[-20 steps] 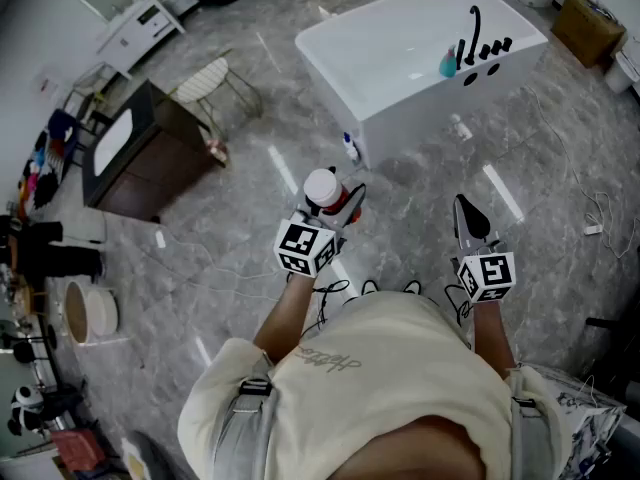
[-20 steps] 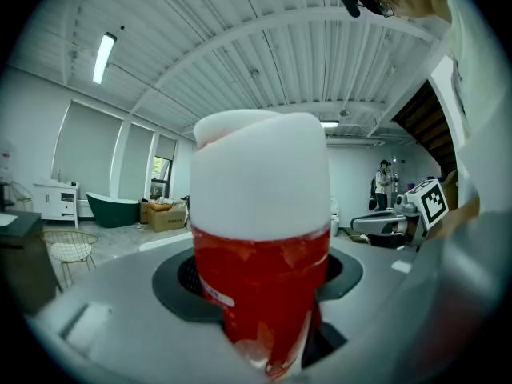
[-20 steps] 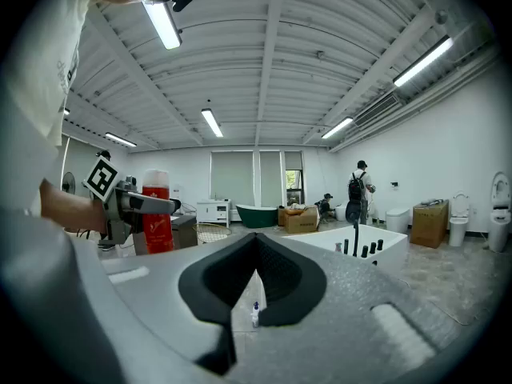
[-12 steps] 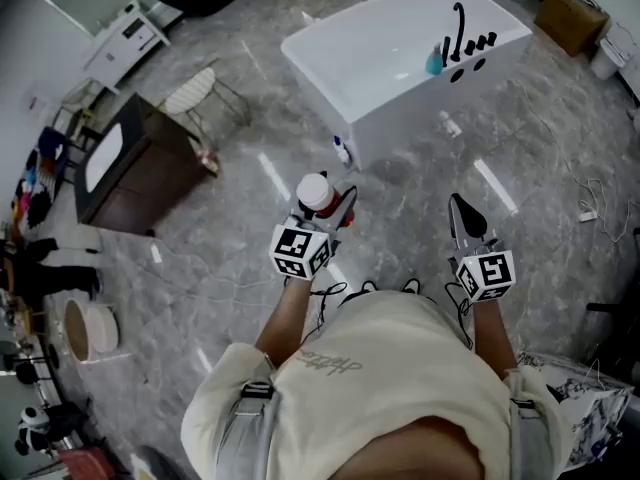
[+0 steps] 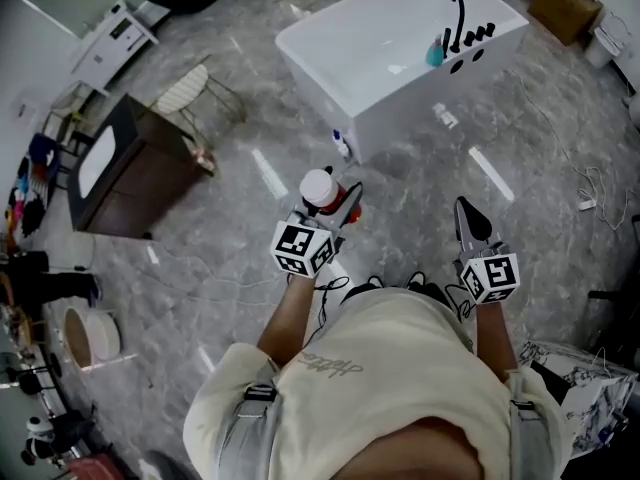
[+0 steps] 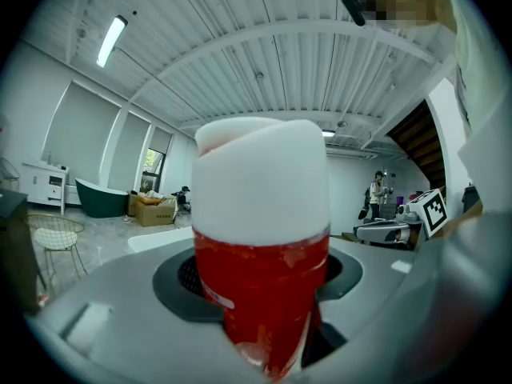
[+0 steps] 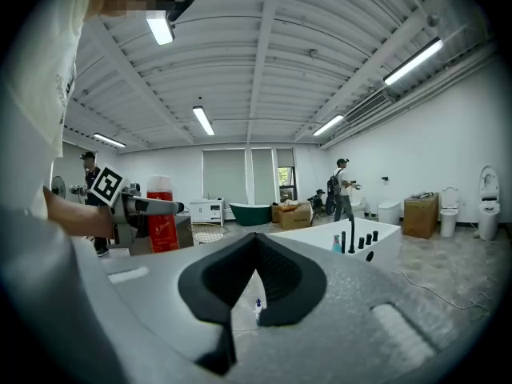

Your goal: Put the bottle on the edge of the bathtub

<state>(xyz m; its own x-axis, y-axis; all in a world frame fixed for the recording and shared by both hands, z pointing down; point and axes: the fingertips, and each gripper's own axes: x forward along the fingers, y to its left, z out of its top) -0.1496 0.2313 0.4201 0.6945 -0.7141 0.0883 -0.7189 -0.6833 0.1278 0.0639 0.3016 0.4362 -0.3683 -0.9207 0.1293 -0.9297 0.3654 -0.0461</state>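
Note:
A red bottle with a white cap [image 5: 319,186] stands upright in my left gripper [image 5: 335,196], whose jaws are shut on its body. In the left gripper view the bottle [image 6: 264,246] fills the middle. The white bathtub [image 5: 420,93] stands ahead across the marble floor, well beyond both grippers. My right gripper [image 5: 468,213] is held level to the right, shut and empty; in its own view the pads [image 7: 254,274] meet at the tip. That view also shows the bottle [image 7: 160,214] at the left and the tub [image 7: 320,242] ahead.
A teal bottle [image 5: 435,56] and a black faucet [image 5: 458,23] sit on the tub's far end. A small bottle [image 5: 343,146] stands on the floor by the tub's near corner. A dark cabinet [image 5: 130,168] and a wire chair [image 5: 190,88] are at the left; cables [image 5: 590,188] lie at the right.
The head view has shifted a little, so the tub and cabinet sit slightly further left. Both grippers keep their places, and the bottle stays in the left one.

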